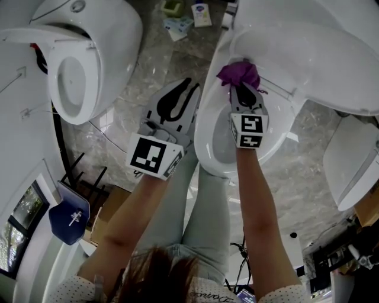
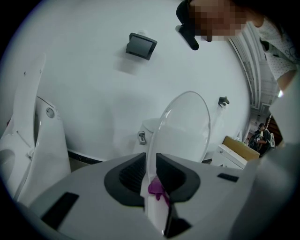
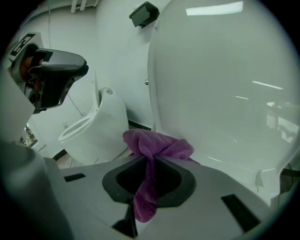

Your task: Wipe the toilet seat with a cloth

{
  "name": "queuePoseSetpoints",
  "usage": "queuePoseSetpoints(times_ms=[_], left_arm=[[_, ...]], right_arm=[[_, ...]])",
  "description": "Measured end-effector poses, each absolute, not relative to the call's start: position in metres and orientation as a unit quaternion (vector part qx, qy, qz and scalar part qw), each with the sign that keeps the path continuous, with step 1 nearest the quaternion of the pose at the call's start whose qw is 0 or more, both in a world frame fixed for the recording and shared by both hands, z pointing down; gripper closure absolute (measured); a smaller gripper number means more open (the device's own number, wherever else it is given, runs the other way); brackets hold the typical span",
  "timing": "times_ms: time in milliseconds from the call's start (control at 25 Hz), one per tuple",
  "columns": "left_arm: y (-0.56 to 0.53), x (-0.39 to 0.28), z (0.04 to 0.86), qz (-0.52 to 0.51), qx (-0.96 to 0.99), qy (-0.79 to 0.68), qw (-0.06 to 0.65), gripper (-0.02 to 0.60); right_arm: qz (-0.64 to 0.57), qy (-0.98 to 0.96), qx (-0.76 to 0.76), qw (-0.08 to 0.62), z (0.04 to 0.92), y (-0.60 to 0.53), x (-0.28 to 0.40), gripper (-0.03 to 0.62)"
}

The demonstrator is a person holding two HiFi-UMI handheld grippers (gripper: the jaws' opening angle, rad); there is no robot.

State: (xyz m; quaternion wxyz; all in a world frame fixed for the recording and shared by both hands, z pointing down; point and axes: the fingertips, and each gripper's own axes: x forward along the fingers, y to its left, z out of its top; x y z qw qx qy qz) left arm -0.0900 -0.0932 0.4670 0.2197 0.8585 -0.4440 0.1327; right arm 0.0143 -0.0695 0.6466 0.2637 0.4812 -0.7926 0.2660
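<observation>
Dim, even light, soft glare, fisheye warp, dark vignetted corners.

**Head view.** The jaw tips of the right gripper lie beneath the bunched cloth. Gripper and forearm cover the middle of the bowl. The raised lid is cut by the top and right edges, the neighbouring toilet by the top edge, and a third fixture by the right edge. Floor packets: print too small to read.

**Left gripper view.** A white rim fills the gap between the jaws of the left gripper. Whether it is seat or lid cannot be told, and it hides all but a scrap of the cloth. Distant figure: too small to make out.

**Right gripper view.** The cloth covers the meeting faces of the jaws. The lid runs beyond the top and right edges.
</observation>
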Motion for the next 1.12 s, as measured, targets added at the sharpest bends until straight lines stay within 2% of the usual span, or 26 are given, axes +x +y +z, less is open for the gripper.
queuePoseSetpoints(times_ms=[360, 1120], left_arm=[[-0.086, -0.089, 0.473, 0.138, 0.855, -0.448, 0.221, 0.528], [-0.058, -0.061, 0.473, 0.147, 0.864, -0.427, 0.22, 0.528]], right_arm=[[0.221, -0.804, 0.463, 0.3, 0.648, -0.07, 0.01, 0.534], [0.203, -0.823, 0.438, 0.3, 0.648, -0.067, 0.026, 0.539]])
